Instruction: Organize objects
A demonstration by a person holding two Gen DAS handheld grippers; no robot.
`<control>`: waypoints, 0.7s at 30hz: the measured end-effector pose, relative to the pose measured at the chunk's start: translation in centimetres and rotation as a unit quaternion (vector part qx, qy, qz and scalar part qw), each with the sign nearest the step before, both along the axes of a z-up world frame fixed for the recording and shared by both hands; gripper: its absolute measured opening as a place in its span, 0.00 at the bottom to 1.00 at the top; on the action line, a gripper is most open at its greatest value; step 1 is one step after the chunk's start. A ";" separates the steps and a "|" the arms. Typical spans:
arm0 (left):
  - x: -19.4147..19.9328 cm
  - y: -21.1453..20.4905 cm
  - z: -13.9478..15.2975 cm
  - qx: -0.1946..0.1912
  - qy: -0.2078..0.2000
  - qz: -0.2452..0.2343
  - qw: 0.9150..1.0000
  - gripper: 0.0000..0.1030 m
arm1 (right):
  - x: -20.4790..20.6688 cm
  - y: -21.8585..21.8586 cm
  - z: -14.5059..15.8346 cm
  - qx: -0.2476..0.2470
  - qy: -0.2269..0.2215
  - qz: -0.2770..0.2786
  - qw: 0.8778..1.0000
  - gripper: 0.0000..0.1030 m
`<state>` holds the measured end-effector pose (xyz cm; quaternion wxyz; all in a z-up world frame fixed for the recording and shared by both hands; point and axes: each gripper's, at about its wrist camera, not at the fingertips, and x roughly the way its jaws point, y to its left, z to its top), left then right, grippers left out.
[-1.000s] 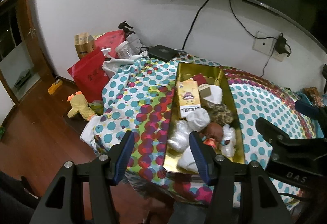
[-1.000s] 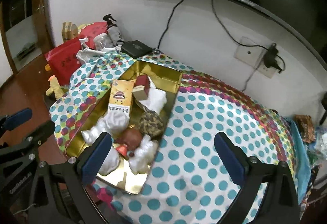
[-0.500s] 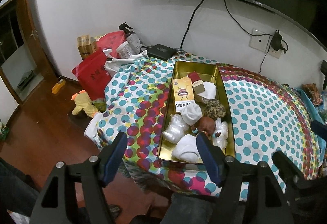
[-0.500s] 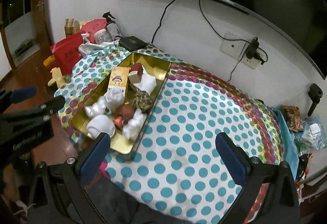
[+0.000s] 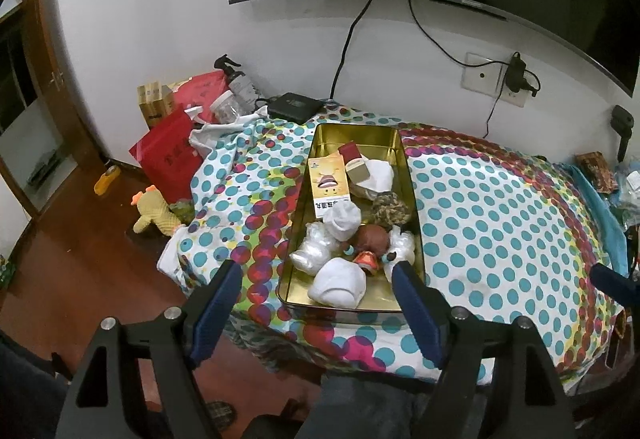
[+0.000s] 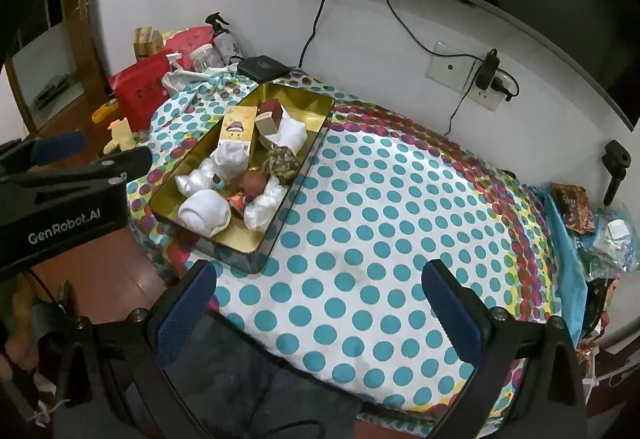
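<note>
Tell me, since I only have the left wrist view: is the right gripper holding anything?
Observer: No. The right gripper has its jaws wide open, with nothing between them.
Reviewer: What is it aimed at?
Observer: At a bare part of the polka-dot cloth, to the right of the gold tin, not over the tin's contents.
Reviewer: Does the left gripper touch the tin?
Observer: No. From the right wrist view, the left gripper sits off the tin's left side, with a strip of cloth showing between them.
</note>
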<state>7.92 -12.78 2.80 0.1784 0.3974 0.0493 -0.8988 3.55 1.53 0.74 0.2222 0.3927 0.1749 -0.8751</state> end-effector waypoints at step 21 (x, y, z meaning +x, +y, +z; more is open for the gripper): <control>0.9 1.6 0.2 0.008 -0.019 -0.006 1.000 0.77 | 1.4 1.8 0.3 -0.009 0.001 -0.005 1.000 0.99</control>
